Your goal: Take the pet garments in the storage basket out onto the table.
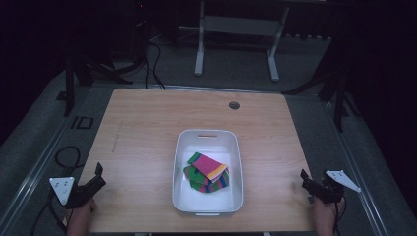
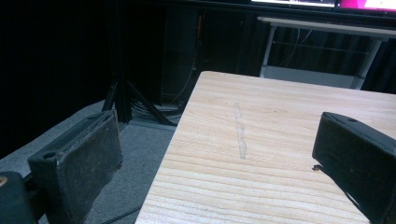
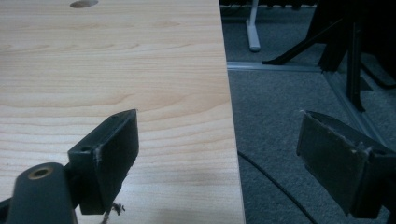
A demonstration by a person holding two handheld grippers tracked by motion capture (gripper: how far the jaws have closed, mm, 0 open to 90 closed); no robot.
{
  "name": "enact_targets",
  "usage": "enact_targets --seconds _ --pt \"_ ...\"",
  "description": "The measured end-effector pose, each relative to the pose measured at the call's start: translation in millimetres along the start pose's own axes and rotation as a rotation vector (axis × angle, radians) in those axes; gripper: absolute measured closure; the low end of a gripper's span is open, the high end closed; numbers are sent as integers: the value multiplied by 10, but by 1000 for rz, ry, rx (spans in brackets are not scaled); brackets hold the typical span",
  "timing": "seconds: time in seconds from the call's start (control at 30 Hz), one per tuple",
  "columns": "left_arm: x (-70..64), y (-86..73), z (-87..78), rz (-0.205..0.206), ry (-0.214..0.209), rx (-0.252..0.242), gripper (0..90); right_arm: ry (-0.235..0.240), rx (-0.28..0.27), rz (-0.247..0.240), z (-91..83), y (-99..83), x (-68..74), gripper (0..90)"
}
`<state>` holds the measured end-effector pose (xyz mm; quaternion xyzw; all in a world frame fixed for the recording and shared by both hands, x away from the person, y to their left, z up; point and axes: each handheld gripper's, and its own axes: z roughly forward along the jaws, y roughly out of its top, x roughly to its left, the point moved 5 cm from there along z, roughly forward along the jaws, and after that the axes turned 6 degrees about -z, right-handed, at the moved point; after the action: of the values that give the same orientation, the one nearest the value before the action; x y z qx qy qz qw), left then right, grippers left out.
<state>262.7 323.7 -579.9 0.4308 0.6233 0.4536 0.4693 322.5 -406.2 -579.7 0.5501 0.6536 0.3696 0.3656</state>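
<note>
Inside white tub (image 1: pixel 236 162), folded striped socks (image 1: pixel 207 173).

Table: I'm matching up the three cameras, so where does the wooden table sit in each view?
High view: the table fills the middle, bearing the white bin.
Left gripper view: its left edge and far corner, from centre to right.
Right gripper view: its right edge, across the left half.
Shared landmark: the round hole, at the far side in the high view, top left in the right gripper view.
</note>
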Motion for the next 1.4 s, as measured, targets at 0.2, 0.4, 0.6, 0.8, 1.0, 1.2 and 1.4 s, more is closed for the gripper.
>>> enact_targets --seconds 0.2,0.4,0.6,0.8,1.0,1.2,1.4 --pt "0 0 0 0 0 -1 19 26 26 10 20 -6 0 135" --pt "4 1 -1 -2 1 1 18 108 86 35 71 -22 -8 109" --pt "5 0 -2 -3 0 0 19 256 108 -9 83 -20 13 101" --pt "5 0 -1 -3 1 1 19 381 150 -69 94 -41 93 102" --pt "5 1 2 -4 2 2 19 537 155 -192 72 -18 250 133" --pt "4 1 2 -4 2 2 18 653 172 -289 50 -22 410 131" --pt "4 1 2 -4 2 1 18 759 203 -355 -5 10 607 131"
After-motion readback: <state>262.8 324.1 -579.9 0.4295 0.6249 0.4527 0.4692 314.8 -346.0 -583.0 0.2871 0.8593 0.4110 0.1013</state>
